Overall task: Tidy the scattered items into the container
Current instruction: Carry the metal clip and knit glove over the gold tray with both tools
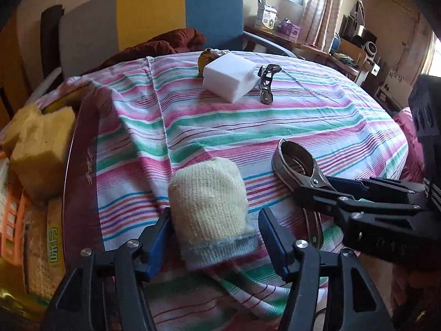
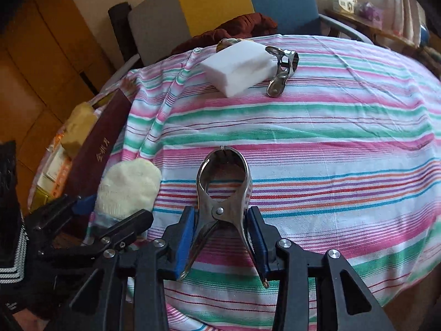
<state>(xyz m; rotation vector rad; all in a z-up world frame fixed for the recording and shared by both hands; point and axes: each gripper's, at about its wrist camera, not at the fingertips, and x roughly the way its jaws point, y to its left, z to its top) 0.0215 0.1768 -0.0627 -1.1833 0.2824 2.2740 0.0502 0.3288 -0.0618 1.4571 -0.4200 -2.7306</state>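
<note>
Left gripper point(image 1: 213, 238) is straddling the rolled sock point(image 1: 209, 209) at the bench's near-left edge, jaws spread, not yet squeezing. Right gripper point(image 2: 222, 237) is pinching the steel clamp point(image 2: 223, 193) by its handles, near edge centre, ready to lift. Container isn't identifiable.

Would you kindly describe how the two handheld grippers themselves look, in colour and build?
Both the left gripper and the right gripper are matt black plastic linkages joined by round silver bolts, each with two flat blue pads lining the fingers. A black-and-white striped band shows beside each gripper's body.
</note>
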